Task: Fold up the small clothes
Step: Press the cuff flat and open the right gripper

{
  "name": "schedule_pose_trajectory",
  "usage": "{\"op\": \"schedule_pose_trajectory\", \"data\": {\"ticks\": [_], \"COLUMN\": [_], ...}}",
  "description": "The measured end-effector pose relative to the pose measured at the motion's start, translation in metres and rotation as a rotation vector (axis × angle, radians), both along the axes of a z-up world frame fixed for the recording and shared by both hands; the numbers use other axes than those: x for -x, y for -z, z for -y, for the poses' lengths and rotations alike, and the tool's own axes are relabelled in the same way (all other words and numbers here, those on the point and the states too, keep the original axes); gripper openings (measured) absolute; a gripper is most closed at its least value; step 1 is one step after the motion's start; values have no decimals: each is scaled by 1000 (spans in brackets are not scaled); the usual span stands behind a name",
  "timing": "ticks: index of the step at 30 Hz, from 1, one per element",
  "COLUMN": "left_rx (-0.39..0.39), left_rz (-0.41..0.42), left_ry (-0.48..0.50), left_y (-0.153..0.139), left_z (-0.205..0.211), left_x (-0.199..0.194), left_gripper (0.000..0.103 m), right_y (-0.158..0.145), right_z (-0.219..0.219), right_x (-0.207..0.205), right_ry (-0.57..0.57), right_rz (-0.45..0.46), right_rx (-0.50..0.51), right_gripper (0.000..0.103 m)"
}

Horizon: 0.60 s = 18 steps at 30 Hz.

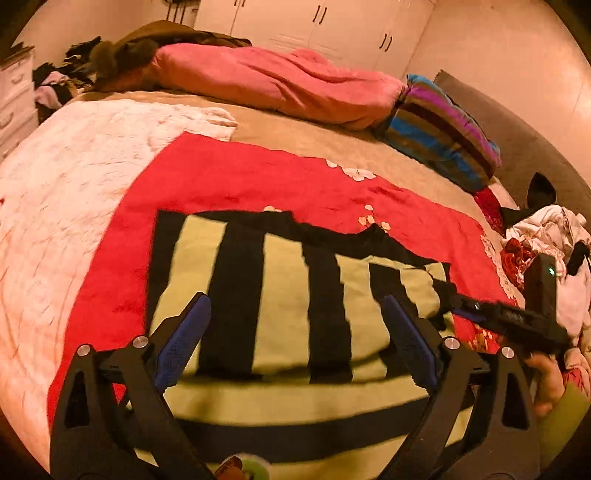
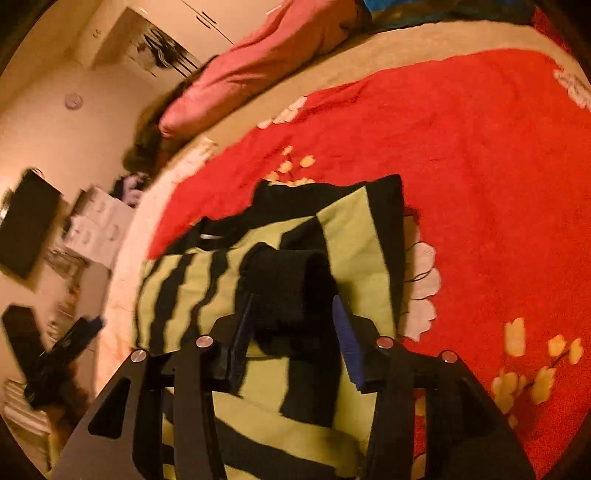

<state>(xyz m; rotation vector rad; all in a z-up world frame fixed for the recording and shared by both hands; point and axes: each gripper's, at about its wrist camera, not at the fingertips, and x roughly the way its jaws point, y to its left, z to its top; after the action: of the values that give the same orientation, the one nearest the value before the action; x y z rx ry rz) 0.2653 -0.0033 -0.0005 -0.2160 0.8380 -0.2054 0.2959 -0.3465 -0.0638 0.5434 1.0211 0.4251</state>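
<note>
Green-and-black striped sweater lies flat on the red blanket at lower centre of the frame. Your left gripper hovers over it, jaws spread wide, holding nothing. Your right gripper has its jaws partly closed around the black cuff.

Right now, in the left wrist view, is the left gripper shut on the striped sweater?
No: the left gripper is wide open above the striped sweater, gripping nothing.

Red blanket, pink quilt, striped pillow, white wardrobe.
</note>
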Motion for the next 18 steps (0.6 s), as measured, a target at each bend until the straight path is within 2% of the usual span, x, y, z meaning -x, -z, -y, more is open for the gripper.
{"op": "schedule_pose_trajectory", "data": {"ticks": [3,4,6,7,8,9,11,15,18], "left_rx": [-30,-40,-55,-70,-89,-126,-154,-103,-137], "left_rz": [-35,-62,-136,-160,-181,-207,-230,-235,-229], "left_ry": [40,42,44,35,30,24,15,11,22], "left_y": [11,20,42,51,60,71,85,94,95], "left_z": [14,16,16,15,14,12,5,-8,-3], "left_x": [-21,-29,-41,-45,-48,-50,-51,-51,-47], "left_gripper": [87,87,87,87,87,87,89,93,94], "right_y": [3,5,10,12,13,12,6,8,10], "right_z": [-14,-19,-28,-32,-36,-35,-28,-25,-35], "right_x": [2,1,0,0,3,5,9,7,9], "right_ry": [-66,-85,-128,-152,-190,-207,-188,-173,-175], "right_rz": [23,33,35,29,25,22,30,20,4], "right_rx": [55,79,120,142,166,164,179,237,306], "right_gripper": [48,53,54,46,11,3,2,2,2]}}
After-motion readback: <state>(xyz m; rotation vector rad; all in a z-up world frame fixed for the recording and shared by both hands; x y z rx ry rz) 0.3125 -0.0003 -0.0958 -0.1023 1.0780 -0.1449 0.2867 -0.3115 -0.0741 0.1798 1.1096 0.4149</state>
